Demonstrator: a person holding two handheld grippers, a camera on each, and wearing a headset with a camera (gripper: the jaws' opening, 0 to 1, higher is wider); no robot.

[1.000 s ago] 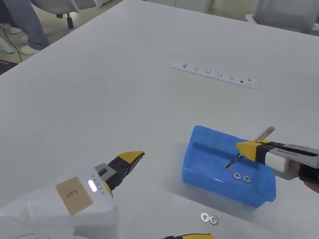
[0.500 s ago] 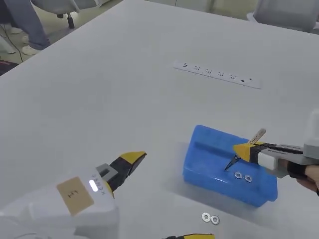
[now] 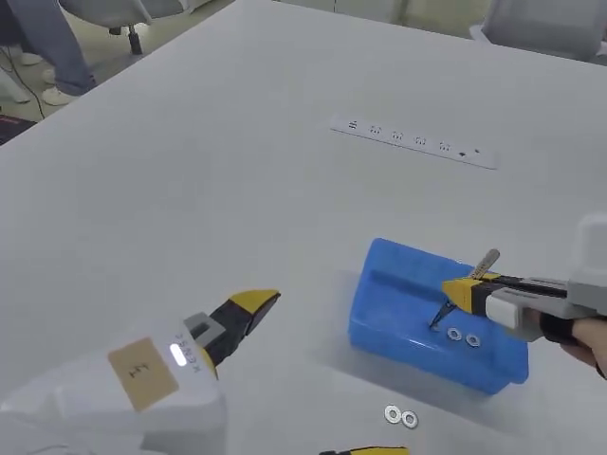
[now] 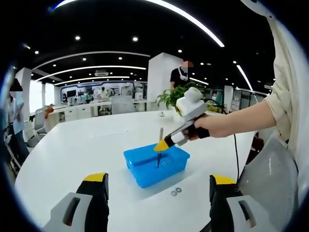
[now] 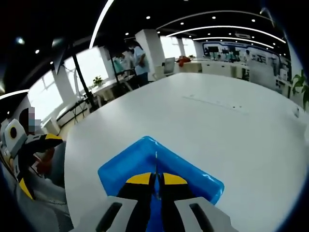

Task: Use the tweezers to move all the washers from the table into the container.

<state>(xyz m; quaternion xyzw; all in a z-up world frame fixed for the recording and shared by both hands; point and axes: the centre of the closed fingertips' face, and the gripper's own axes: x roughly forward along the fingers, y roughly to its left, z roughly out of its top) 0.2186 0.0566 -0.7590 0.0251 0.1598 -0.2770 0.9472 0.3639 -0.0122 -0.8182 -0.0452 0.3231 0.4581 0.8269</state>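
A blue container (image 3: 398, 294) sits on the white table and holds two washers (image 3: 463, 337). Two more washers (image 3: 400, 416) lie on the table just in front of it, also seen in the left gripper view as washers (image 4: 175, 192). My right gripper (image 3: 461, 290) is over the container, shut on the tweezers (image 3: 442, 312), whose tips point down into the container beside the two washers. In the right gripper view the tweezers (image 5: 156, 164) stick out between the shut jaws over the container (image 5: 120, 166). My left gripper (image 3: 308, 377) is at the near left, jaws wide open and holding nothing.
A white power strip (image 3: 413, 141) lies further back on the table (image 3: 190, 171). Office chairs stand beyond the far edges. In the left gripper view a person's arm (image 4: 231, 123) holds the right gripper (image 4: 166, 142) over the container (image 4: 145, 169).
The right gripper has shifted a little down and toward me, and the rear end of the tweezers has swung left. The left gripper and the washers have stayed put.
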